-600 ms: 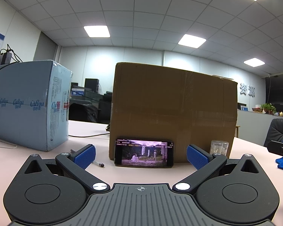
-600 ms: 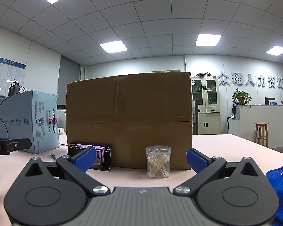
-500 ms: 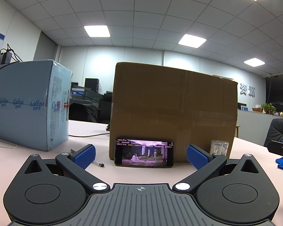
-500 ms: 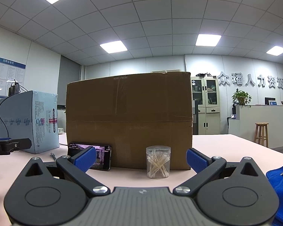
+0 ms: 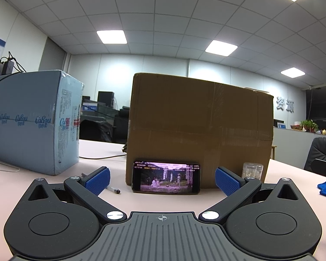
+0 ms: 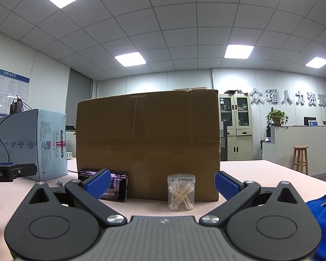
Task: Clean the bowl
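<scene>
Idling level over table (image 5: 110, 152), left gripper (image 5: 162, 179) and right gripper (image 6: 162, 184) both spread wide, pinching nothing; possibly bowl (image 6: 69, 155) peeking behind cardboard box (image 6: 147, 143); blue cloth (image 6: 323, 215) waiting nearby for wiping.

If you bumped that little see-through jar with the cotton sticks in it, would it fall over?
Probably yes. The clear jar stands upright, taller than it is wide, on the smooth pink table, so a nudge near its top could tip it. It holds only cotton swabs, so it is likely very light. Being round, it might roll once down.
</scene>
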{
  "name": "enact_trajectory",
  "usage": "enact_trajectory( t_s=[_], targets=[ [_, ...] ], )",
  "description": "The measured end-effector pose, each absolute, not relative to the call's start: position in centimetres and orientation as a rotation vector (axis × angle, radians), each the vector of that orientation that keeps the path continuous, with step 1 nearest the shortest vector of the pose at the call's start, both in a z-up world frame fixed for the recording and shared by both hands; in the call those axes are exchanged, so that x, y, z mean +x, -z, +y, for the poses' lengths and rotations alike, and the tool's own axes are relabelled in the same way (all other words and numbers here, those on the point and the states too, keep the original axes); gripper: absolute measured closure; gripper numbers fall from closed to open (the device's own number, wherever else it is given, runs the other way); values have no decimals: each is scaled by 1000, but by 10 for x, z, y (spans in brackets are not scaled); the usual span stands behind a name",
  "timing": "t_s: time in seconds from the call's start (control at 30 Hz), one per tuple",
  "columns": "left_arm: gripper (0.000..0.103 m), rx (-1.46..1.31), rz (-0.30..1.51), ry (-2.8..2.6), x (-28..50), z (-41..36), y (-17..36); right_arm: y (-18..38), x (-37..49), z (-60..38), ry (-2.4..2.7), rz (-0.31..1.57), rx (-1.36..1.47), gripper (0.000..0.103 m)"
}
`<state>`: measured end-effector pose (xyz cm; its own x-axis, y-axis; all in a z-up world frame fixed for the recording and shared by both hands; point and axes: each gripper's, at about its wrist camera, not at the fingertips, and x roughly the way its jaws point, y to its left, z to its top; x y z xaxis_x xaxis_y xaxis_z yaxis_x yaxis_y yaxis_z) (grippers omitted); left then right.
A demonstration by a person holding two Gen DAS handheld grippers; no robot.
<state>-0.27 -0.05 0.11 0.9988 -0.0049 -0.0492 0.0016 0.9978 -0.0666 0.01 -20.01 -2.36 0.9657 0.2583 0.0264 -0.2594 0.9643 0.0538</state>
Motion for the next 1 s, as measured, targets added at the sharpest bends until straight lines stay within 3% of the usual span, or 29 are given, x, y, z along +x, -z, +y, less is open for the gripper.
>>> enact_trajectory(
  t_s=[0.67,1.0],
  targets=[
    [0,-47,41,0,-5,-4,-1,22,-16,-213,-472,49,84,0],
    [0,32,81,40,-14,-15,-2,9,-29,-214,-596,72,-37,0]
  ],
)
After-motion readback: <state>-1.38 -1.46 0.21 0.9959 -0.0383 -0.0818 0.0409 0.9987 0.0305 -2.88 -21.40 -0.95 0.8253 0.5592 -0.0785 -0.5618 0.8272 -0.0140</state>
